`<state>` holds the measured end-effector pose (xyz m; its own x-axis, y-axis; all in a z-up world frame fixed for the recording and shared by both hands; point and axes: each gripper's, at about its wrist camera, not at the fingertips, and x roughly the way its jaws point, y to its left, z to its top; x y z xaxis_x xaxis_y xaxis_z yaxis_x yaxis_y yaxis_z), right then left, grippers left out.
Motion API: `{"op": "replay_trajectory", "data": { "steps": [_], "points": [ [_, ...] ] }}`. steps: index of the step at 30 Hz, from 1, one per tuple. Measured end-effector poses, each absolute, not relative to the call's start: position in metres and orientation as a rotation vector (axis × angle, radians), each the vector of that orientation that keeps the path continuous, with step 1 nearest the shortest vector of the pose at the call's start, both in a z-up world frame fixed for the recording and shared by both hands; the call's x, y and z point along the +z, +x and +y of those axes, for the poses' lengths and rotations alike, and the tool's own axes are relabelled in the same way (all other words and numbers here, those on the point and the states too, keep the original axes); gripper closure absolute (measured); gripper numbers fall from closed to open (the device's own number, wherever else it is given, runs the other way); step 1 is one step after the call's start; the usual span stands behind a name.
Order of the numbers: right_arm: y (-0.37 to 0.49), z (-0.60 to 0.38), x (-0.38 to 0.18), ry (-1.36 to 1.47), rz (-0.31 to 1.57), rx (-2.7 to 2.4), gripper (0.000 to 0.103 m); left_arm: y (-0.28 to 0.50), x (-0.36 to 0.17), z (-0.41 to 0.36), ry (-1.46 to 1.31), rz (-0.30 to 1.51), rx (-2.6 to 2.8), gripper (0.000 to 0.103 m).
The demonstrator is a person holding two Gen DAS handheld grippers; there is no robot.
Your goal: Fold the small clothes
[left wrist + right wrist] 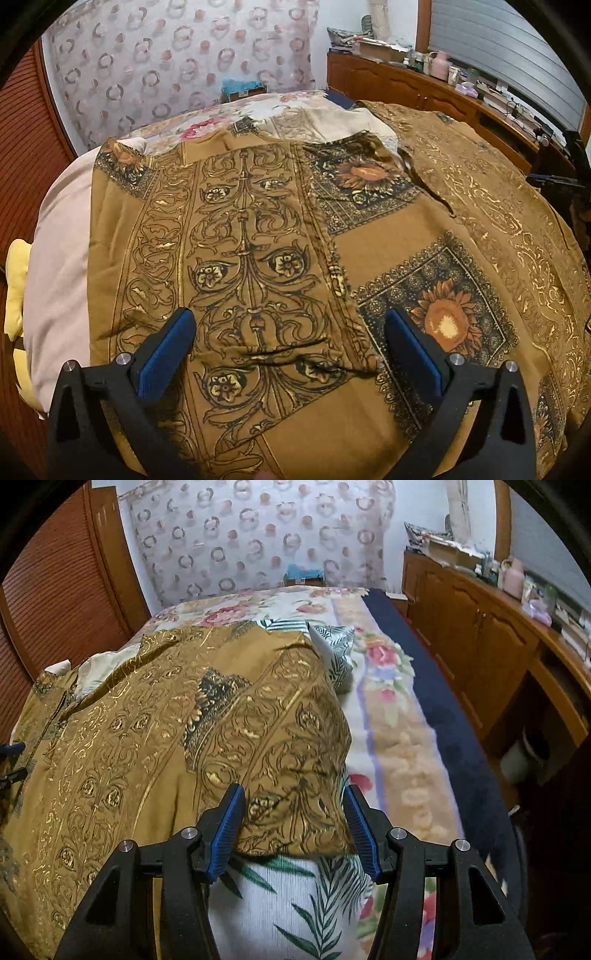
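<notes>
A brown garment printed with black scrollwork and sunflower squares lies spread flat over the bed. My left gripper hovers over its near part, jaws wide open, with nothing pinched between the blue pads. In the right wrist view the same garment drapes over a leaf-print cloth. Its near right corner sits between the fingers of my right gripper. That gripper stands open around the corner, and the cloth there looks flat, not bunched.
A floral bedspread with a dark blue edge covers the bed. A wooden cabinet with clutter on top runs along the right. A louvred wooden door is on the left. A pale pink sheet and something yellow lie left of the garment.
</notes>
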<state>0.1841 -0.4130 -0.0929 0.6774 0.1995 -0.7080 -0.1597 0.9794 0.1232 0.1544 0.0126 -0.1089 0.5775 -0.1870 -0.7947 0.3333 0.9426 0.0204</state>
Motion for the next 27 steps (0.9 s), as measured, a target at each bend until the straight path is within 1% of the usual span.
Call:
{"op": "replay_trajectory", "data": {
  "steps": [6,8,10,13,20,27],
  "points": [
    [0.173,-0.424,-0.088,0.039,0.797,0.223,0.062,0.155,-0.110,0.013,0.175,0.906,-0.306,0.000],
    [0.172,-0.422,-0.085,0.018,0.789,0.230,0.069,0.154,-0.108,0.012,0.176,0.906,-0.305,0.000],
    [0.171,-0.419,-0.083,-0.043,0.787,0.188,0.086,0.154,-0.110,0.012,0.175,0.906,-0.306,0.000],
    [0.172,-0.411,-0.080,-0.087,0.774,0.182,0.096,0.155,-0.110,0.012,0.173,0.907,-0.303,0.000],
    [0.164,-0.390,-0.055,-0.086,0.666,0.210,0.098,0.152,-0.106,0.012,0.171,0.904,-0.284,0.000],
    [0.158,-0.342,-0.037,-0.121,0.611,0.318,0.098,0.139,-0.092,0.007,0.146,0.828,-0.285,0.000]
  ]
}}
